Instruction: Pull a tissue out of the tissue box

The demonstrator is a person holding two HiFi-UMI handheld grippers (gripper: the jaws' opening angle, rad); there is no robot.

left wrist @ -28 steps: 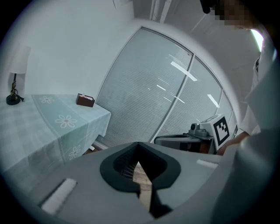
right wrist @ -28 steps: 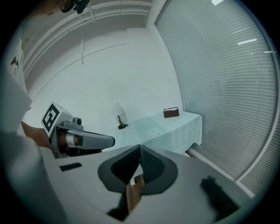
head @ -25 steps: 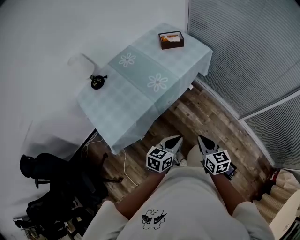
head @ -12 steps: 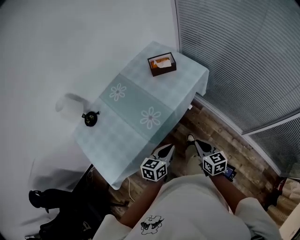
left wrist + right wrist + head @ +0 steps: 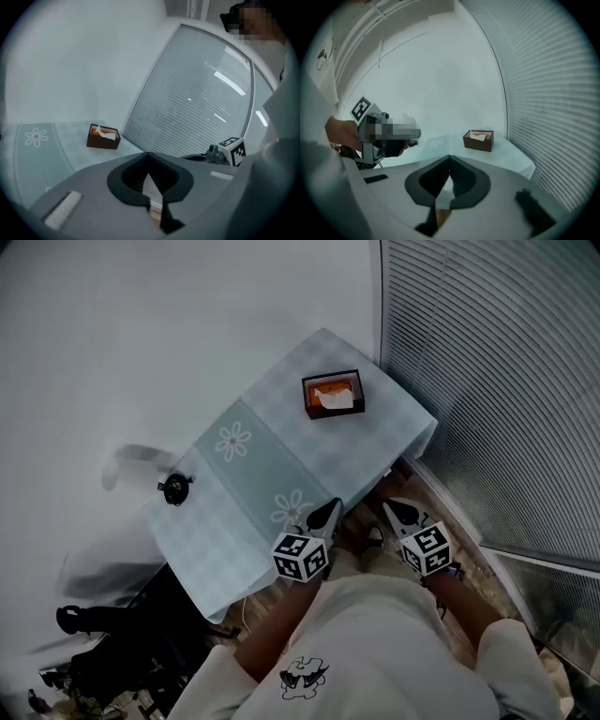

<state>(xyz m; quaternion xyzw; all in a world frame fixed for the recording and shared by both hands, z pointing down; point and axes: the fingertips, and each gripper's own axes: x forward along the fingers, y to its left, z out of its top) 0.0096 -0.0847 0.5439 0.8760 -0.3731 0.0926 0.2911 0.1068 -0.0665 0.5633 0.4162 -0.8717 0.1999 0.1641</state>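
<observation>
A dark brown tissue box (image 5: 333, 395) with a white tissue sticking out of its top stands at the far end of a table with a pale checked cloth (image 5: 281, 465). It also shows as the tissue box (image 5: 103, 136) and the tissue box (image 5: 478, 139) in the two gripper views. My left gripper (image 5: 332, 506) is shut and empty at the table's near edge, well short of the box. My right gripper (image 5: 391, 506) is shut and empty beside it, over the floor. Jaw tips meet in both gripper views: left gripper (image 5: 148, 153), right gripper (image 5: 449, 156).
A small black object (image 5: 174, 487) sits on the table's left edge. White wall lies beyond the table, slatted blinds (image 5: 506, 381) on the right. A black office chair (image 5: 112, 643) stands lower left on the wood floor.
I have walked toward the table. Both grippers have come from over the floor up to its near edge, and the tissue box now lies closer. Both stay shut.
</observation>
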